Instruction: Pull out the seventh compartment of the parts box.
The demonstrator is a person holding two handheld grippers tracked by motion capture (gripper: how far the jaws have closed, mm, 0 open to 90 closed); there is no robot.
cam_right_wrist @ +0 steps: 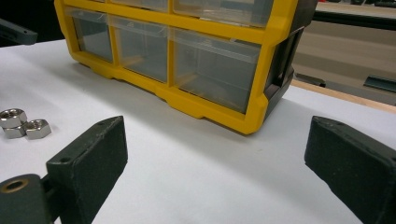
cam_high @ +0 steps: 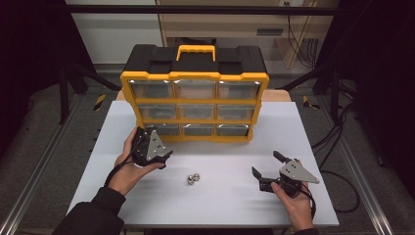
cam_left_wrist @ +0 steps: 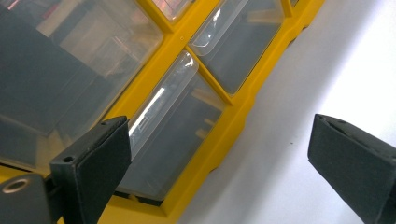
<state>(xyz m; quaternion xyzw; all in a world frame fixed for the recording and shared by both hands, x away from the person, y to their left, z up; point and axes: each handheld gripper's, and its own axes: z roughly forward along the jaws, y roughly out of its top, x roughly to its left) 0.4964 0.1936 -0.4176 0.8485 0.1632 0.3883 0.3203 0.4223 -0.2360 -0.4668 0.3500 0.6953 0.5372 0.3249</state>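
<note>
left hand-held gripper (cam_high: pixel 165 157): released, jaws apart, just near of drawer cabinet (cam_high: pixel 195 98) bottom-left drawer (cam_left_wrist: pixel 173 135)
right hand-held gripper (cam_high: pixel 266 169): released, empty, near-right on surface (cam_high: pixel 220 200)
nuts (cam_high: pixel 194 178): two, touching, between both

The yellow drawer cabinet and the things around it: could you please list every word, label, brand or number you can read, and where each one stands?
None: no readable text.
The yellow drawer cabinet has plain clear drawer fronts with no labels.
The hex nuts show no markings.
The left gripper and right gripper bear no lettering.
</note>
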